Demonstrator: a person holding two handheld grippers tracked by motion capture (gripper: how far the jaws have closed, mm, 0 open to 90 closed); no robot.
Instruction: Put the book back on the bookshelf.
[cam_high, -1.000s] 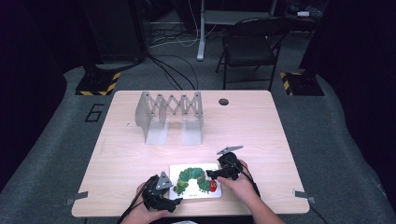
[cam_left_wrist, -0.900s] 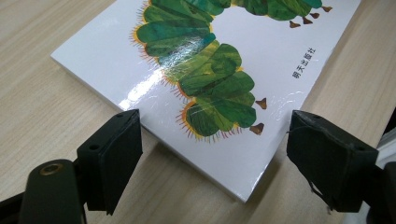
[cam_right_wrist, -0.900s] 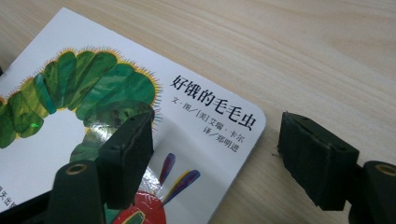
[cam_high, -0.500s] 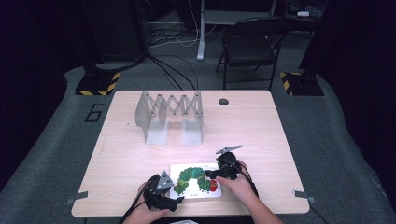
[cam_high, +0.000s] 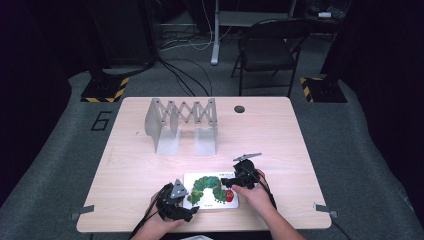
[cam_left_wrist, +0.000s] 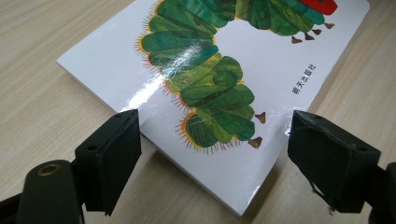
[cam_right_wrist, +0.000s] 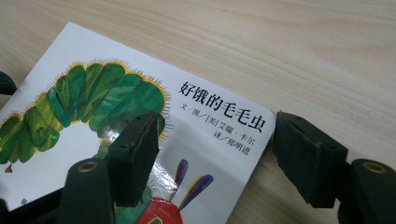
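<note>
A white picture book (cam_high: 210, 192) with a green caterpillar on its cover lies flat on the table near the front edge. My left gripper (cam_high: 192, 211) is at its near left corner. In the left gripper view the jaws (cam_left_wrist: 215, 119) stand wide apart on either side of that corner of the book (cam_left_wrist: 224, 56), without pressing it. My right gripper (cam_high: 226, 182) is at the book's far right corner. Its jaws (cam_right_wrist: 215, 121) have just been closing: one hangs over the cover (cam_right_wrist: 205, 140), the other stands beside the edge, and no grip shows.
A folding metal rack (cam_high: 182, 120) stands upright at the back left of the wooden table (cam_high: 300, 140). A round cable hole (cam_high: 239, 109) is near the far edge. A black chair (cam_high: 270, 45) stands beyond the table. Both hands rest at the front edge.
</note>
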